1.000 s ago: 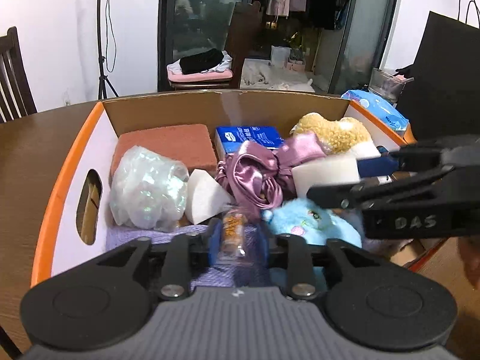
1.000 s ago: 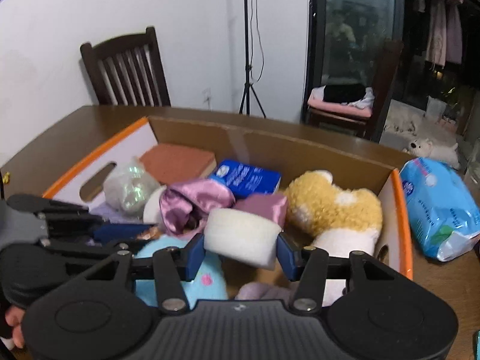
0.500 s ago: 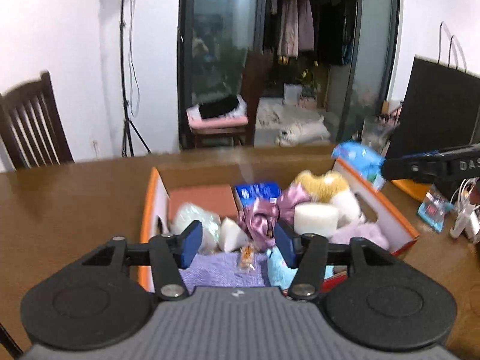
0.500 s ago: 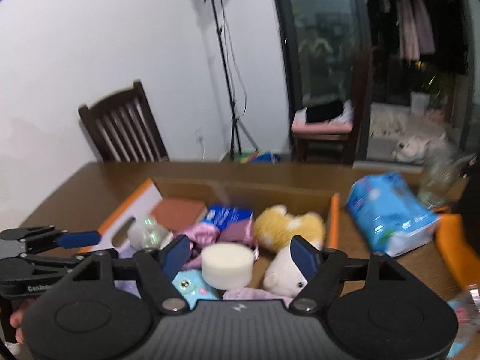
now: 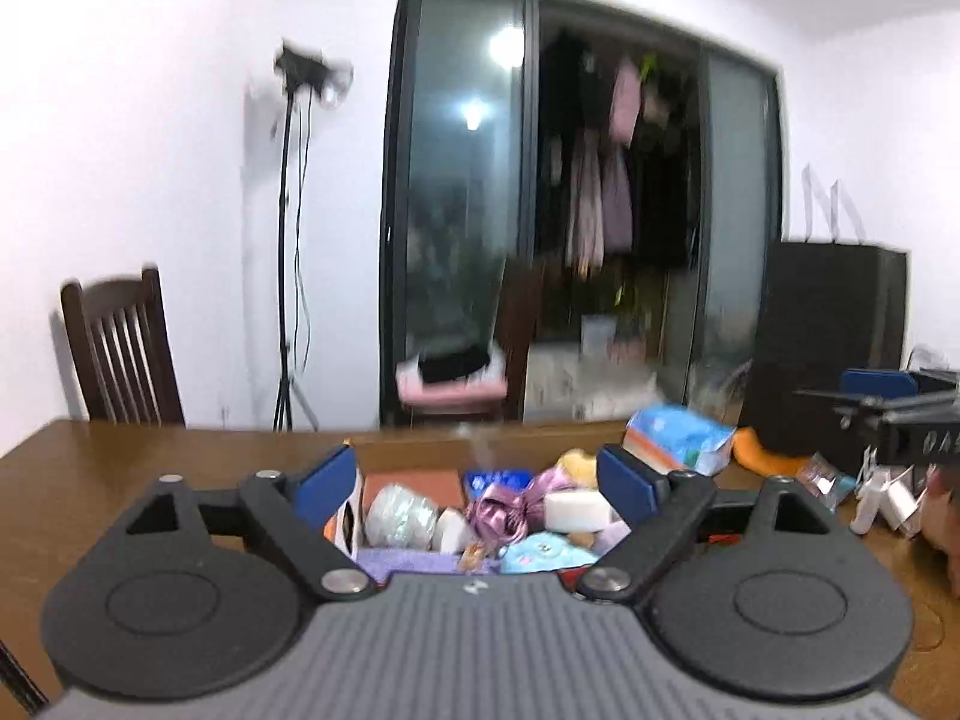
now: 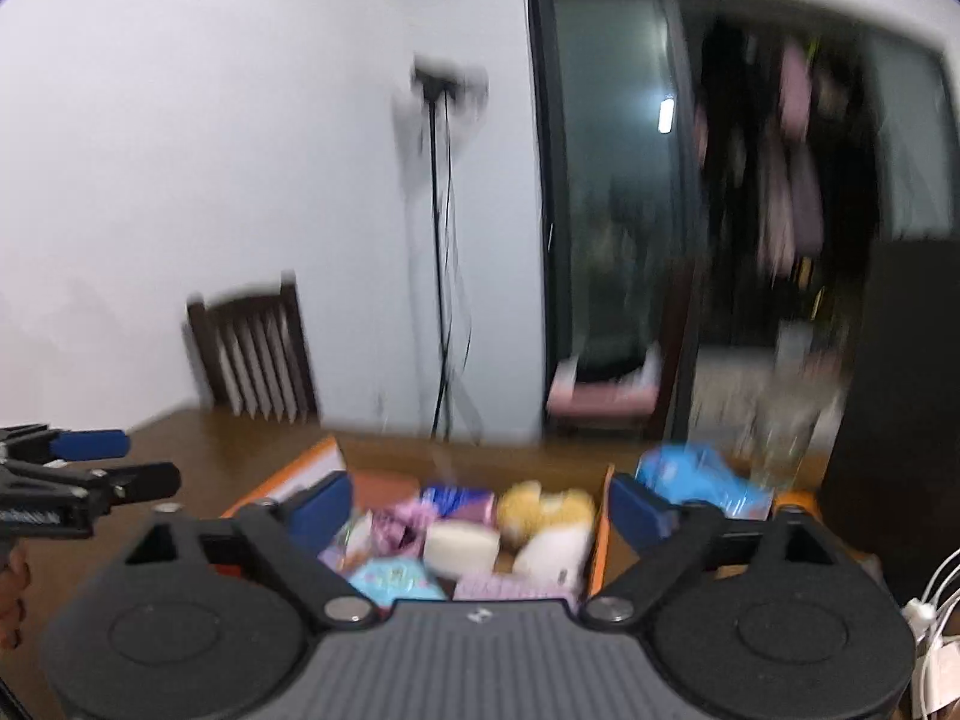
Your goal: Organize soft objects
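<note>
- Cardboard box [image 5: 414,456] of soft things is seen on the table [image 5: 150,450] beyond the left gripper [image 5: 477,483], whose jaws are spread and empty.
- Blurred, the box [image 6: 312,471] is framed beyond the right gripper [image 6: 477,507], likewise spread and empty.

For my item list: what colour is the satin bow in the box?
Pinkish purple satin bow, clearest in the left wrist view.

My brown wooden table [image 5: 150,456] carries the orange-edged cardboard box [image 6: 312,471] of soft things – beside its right end lies a blue wipes packet [image 5: 678,441], something orange [image 5: 757,450] behind it, white chargers [image 5: 888,495] further right.
</note>
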A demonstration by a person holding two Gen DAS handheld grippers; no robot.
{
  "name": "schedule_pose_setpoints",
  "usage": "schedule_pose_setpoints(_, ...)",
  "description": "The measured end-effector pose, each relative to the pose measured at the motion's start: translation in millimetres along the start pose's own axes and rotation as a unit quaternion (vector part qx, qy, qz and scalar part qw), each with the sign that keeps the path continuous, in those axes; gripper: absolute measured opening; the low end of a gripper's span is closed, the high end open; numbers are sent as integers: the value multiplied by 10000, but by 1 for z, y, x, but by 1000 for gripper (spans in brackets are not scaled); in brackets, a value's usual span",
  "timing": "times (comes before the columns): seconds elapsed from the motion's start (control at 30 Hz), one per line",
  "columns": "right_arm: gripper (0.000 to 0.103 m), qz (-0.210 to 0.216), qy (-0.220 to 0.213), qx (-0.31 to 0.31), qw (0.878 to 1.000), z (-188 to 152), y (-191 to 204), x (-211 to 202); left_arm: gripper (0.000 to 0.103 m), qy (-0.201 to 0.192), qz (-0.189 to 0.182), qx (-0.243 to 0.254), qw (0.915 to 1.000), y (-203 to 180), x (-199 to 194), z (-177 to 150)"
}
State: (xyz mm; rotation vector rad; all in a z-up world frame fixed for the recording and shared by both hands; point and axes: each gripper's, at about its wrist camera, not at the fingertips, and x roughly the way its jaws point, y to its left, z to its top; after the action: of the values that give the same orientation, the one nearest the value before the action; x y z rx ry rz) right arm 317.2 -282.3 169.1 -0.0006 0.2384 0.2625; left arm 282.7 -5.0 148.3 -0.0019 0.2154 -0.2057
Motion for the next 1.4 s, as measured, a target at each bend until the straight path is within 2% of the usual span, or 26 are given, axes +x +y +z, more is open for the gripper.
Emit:
schedule_pose_setpoints(0.1, 103, -410, -694, -193, 9966, -32, 15, -27, 95, -214, 45, 70, 9997, -8, -21, -18)
schedule_pose_setpoints(0.17, 103, -512, -846, -120, 9950, -52, 20, -40, 96, -233, -9, 60, 9997, -12, -34, -29)
schedule_pose_setpoints(0.33, 103, -491, -541, 222, 9971, -84, 30, -59, 97, -271, 79, -149, 9995, -14, -63, -47)
schedule_pose_setpoints(0.5, 103, -519, -593, 238, 9966, -95, 45, -87, 98, -271, 209, -162, 9993, -12, -99, -61)
schedule_pose_setpoints(0.63, 103, -646, -552, 290, 9960, -103, 56, -118, 100, -115, 354, -102, 9993, -15, -138, -78)
schedule_pose_setpoints(0.8, 103, -660, -422, 262, 9966, -131, 74, -168, 103, -650, 397, -107, 9970, -20, -217, -100)
schedule_pose_setpoints(0.87, 103, -574, -352, 220, 9975, -141, 83, -190, 103, -630, 204, -192, 9976, -20, -238, -112)
schedule_pose_setpoints(0.93, 103, -448, -165, 187, 9987, -152, 92, -211, 103, -325, 29, -244, 9992, -18, -247, -124)
schedule_pose_setpoints(1.03, 103, -216, 39, 325, 9992, -170, 105, -240, 103, -56, 188, -269, 9994, -20, -253, -137)
schedule_pose_setpoints(1.17, 103, 102, 172, 193, 9996, -182, 123, -256, 103, -22, 129, -308, 9994, -25, -262, -142)
schedule_pose_setpoints(1.3, 103, 28, -9, 242, 9997, -182, 129, -258, 103, -90, 79, -217, 9997, -30, -260, -140)
schedule_pose_setpoints(1.4, 103, -32, 54, 365, 9993, -181, 125, -258, 103, -123, 130, -219, 9996, -31, -264, -141)
